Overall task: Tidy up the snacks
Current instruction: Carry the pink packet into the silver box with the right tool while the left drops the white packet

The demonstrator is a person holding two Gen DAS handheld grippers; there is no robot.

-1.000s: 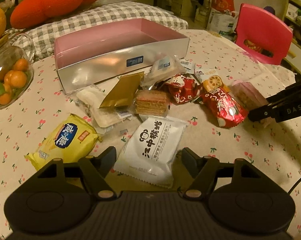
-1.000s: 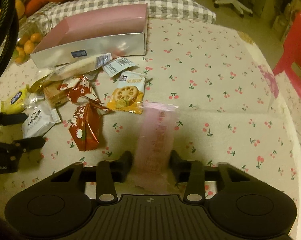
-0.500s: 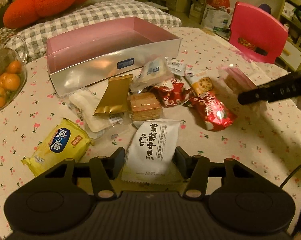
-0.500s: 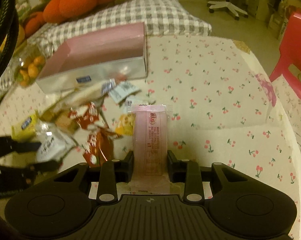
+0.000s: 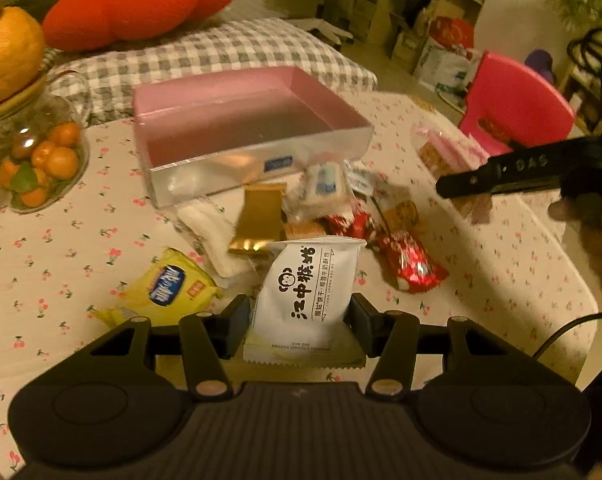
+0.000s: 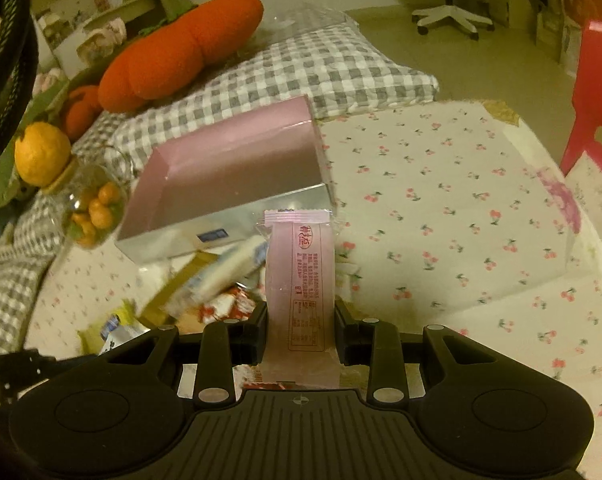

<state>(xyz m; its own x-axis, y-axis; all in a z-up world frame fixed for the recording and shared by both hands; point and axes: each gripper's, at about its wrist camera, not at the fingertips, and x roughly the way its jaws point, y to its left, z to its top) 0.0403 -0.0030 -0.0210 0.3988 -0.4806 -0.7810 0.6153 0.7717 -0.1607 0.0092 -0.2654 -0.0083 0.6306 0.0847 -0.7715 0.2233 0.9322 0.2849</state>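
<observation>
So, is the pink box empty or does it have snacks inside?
Empty. In both views the box shows only its bare pink floor; the snacks lie on the table in front of it.

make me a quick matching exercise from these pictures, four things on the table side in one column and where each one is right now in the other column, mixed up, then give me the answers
Things:
1. white snack packet
2. pink snack packet
3. yellow snack packet
4. small oranges

Places:
A. in the glass bowl
B. between the fingers of the right gripper
C. lying on the tablecloth
D. between the fingers of the left gripper

Pairs: 1-D, 2-B, 3-C, 4-A
</observation>
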